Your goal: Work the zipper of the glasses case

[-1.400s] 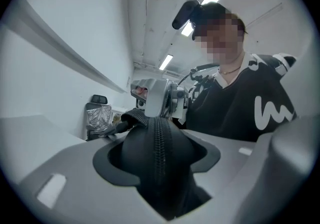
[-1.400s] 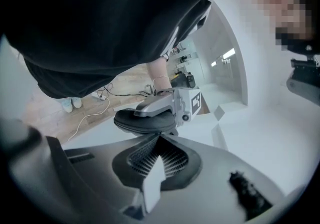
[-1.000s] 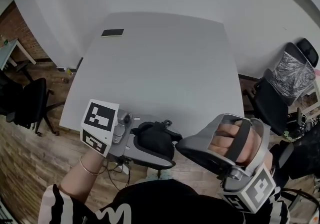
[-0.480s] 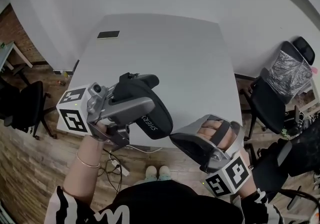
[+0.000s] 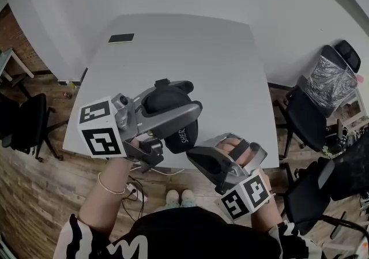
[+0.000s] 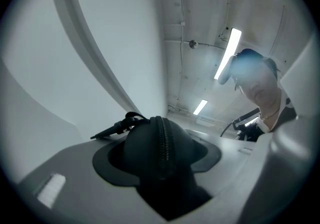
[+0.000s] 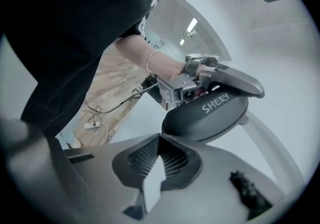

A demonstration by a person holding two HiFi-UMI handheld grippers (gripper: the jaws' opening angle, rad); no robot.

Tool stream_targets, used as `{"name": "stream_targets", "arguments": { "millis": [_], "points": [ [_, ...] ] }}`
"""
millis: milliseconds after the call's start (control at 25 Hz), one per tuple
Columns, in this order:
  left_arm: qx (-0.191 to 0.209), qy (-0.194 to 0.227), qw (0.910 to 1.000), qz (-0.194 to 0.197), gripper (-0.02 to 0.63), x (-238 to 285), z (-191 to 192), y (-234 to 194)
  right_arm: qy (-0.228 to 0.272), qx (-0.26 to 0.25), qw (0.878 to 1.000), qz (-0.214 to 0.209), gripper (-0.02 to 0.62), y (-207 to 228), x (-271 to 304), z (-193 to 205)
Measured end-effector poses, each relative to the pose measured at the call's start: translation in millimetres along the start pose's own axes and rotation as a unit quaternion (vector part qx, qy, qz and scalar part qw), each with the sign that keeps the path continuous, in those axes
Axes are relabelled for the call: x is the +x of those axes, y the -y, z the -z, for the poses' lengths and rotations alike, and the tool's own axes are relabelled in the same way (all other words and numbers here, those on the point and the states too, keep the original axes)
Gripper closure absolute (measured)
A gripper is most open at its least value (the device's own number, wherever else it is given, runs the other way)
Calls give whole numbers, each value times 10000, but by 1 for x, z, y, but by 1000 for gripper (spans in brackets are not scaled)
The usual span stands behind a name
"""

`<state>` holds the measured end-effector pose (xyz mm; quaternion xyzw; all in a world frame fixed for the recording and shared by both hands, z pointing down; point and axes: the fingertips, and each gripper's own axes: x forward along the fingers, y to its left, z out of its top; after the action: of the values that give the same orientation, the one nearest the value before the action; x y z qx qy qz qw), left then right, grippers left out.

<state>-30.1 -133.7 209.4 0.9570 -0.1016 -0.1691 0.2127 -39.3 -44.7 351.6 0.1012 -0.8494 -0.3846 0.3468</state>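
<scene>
Covering much of the glasses case in the head view, the left gripper leaves only the case's rounded top and its lower end bare, and the white lettering there is partly cut off. In the left gripper view the near end of the case sinks into shadow. No slider can be picked out along the zipper, which runs straight up the ridge of the case. A thin dark cord or tab sticks out at the case's left; what it is stays unclear.

The left gripper's jaws are clamped on the case from both sides and hold it up in the air over the near edge of the grey table. The right gripper has its ribbed pads pressed together at the tips with nothing between them. Its tips sit just beside the lower end of the case; contact cannot be judged.

A dark flat thing lies at the table's far left corner. Black office chairs stand on the wooden floor at the right and at the left, well apart from the table's middle. A thin bracelet circles the left wrist
</scene>
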Motion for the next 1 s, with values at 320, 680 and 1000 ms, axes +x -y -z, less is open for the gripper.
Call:
{"name": "stream_targets", "arguments": {
  "millis": [320,680,1000],
  "points": [
    [60,51,9999,-93,347,2,-2,-1,54,117,9999,45,591,0,2,1],
    [2541,-280,9369,-2386,345,-46,23,-35,39,2609,9328,2488,591,62,-23,49],
    [3143,265,8682,-3831,345,-65,56,-60,829,4598,8113,3515,591,96,-5,66]
  ]
}}
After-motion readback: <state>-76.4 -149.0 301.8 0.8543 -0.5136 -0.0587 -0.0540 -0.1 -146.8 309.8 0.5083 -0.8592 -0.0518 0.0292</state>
